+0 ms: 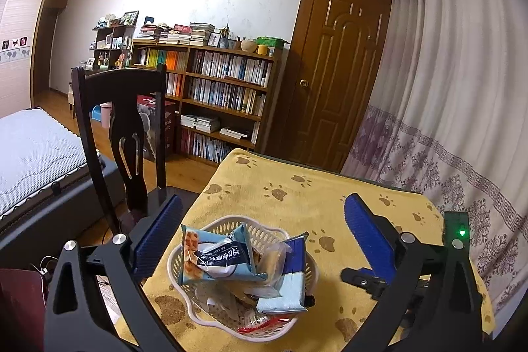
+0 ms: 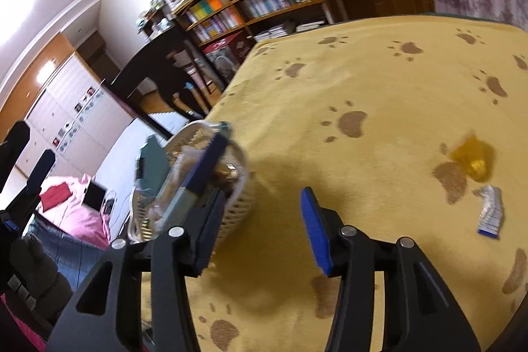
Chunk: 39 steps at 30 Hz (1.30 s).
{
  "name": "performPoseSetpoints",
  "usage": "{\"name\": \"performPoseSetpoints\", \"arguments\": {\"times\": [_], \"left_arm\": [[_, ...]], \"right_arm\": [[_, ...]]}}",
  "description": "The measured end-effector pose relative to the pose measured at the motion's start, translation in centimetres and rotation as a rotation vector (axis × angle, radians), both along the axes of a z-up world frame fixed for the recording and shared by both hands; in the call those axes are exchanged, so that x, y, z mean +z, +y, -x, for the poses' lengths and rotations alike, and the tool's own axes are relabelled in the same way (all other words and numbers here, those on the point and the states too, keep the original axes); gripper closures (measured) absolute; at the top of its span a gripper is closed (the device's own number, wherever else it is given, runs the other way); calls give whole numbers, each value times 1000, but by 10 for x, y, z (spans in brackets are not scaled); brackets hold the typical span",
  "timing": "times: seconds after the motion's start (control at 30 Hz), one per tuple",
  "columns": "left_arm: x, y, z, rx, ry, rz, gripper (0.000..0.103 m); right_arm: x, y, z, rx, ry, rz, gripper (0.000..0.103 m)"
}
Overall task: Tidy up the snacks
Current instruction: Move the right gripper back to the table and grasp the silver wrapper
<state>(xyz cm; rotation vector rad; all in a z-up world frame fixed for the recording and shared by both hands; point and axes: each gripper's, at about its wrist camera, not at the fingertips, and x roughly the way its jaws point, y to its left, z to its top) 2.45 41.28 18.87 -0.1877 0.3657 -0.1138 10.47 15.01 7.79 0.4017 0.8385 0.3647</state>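
Behind the table, upper centre, stand a bookcase point(image 1: 211, 88) and door point(image 1: 340, 71); a curtain point(image 1: 445, 88) fills the right. Lower centre, a paw-print cloth point(image 1: 297, 197) carries the snack basket point(image 1: 244, 279) between the left gripper's point(image 1: 260, 233) spread jaws. The right gripper point(image 2: 264, 197) is spread too.

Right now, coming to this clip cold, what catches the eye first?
The white basket heaped with snack packs, near the front left corner of the yellow paw-print cloth, draws the eye first, framed by the open left tongs. In the right wrist view, the right tongs are open and empty beside the basket, while a yellow candy and a blue-white wrapper lie loose on the cloth to the right.
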Motion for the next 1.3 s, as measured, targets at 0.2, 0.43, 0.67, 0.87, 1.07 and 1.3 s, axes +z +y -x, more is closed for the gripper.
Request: {"name": "performPoseSetpoints", "arguments": {"times": [0.2, 0.43, 0.67, 0.87, 1.07, 1.3], "left_arm": [[-3, -8, -2, -16, 13, -11, 3], [-8, -17, -2, -39, 22, -32, 3], [-12, -29, -5, -61, 37, -54, 3], [-14, -36, -5, -76, 44, -69, 3], [-15, -38, -6, -79, 47, -72, 3], [-16, -40, -6, -83, 53, -74, 3]], "right_arm": [[-14, -47, 4, -95, 24, -8, 49], [-24, -112, 8, -200, 55, -50, 49], [-37, -164, 9, -289, 95, -72, 49], [-55, -174, 4, -315, 134, 28, 49], [-67, -167, -2, -315, 134, 137, 57], [-71, -159, -6, -305, 126, 182, 59]]}}
